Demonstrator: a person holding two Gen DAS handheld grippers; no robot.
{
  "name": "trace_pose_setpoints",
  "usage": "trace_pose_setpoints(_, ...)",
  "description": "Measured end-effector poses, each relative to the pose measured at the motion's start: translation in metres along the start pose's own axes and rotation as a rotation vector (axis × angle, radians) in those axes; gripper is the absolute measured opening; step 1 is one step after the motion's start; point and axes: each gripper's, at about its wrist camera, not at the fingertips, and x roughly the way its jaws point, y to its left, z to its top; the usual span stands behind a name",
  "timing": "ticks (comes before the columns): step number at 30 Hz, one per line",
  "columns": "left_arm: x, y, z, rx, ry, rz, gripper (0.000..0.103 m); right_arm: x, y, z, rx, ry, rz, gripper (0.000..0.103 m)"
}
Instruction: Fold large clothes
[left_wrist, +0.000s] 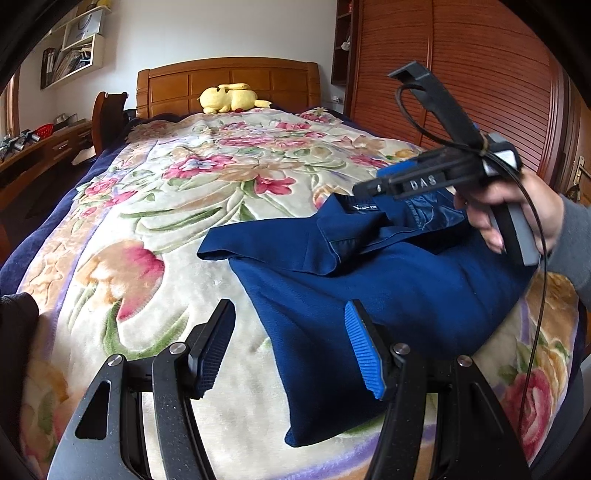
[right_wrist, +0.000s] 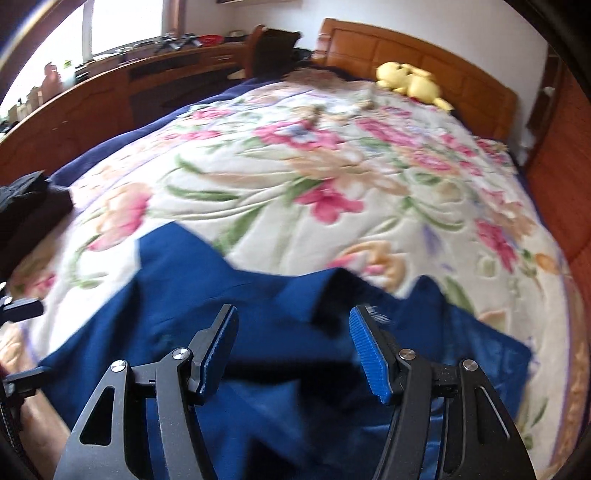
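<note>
A navy blue garment (left_wrist: 369, 280) lies partly folded on the floral blanket (left_wrist: 192, 199) near the bed's foot, its collar and label turned up at the far side. My left gripper (left_wrist: 291, 343) is open and empty, just above the garment's near left edge. My right gripper (right_wrist: 293, 350) is open and empty, hovering over the garment (right_wrist: 258, 325) near its collar. In the left wrist view the right gripper body (left_wrist: 443, 173) is held by a hand above the collar; its fingertips are hidden there.
A yellow plush toy (left_wrist: 229, 98) lies by the wooden headboard (left_wrist: 229, 79). A dark cloth pile (right_wrist: 26, 210) sits at the bed's left edge. A desk (right_wrist: 147, 74) runs along the left wall and a wooden wardrobe (left_wrist: 461, 74) stands on the right.
</note>
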Motion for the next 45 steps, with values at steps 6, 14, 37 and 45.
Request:
trace_pose_setpoints(6, -0.001, 0.006, 0.001, -0.013, -0.005, 0.009, 0.063, -0.003, 0.006, 0.003, 0.002, 0.025, 0.089, 0.064)
trace_pose_setpoints(14, -0.001, 0.02, 0.001, -0.036, -0.009, 0.038, 0.063, 0.014, 0.024, 0.004, -0.04, 0.087, 0.148, 0.064)
trace_pose_setpoints(37, 0.004, 0.018, -0.002, -0.035, 0.002, 0.01, 0.063, 0.044, -0.031, 0.067, 0.072, -0.09, -0.098, 0.008)
trace_pose_setpoints(45, 0.004, 0.017, -0.001, -0.033, -0.003, 0.007, 0.063, 0.05, -0.058, 0.071, 0.241, -0.101, -0.234, 0.043)
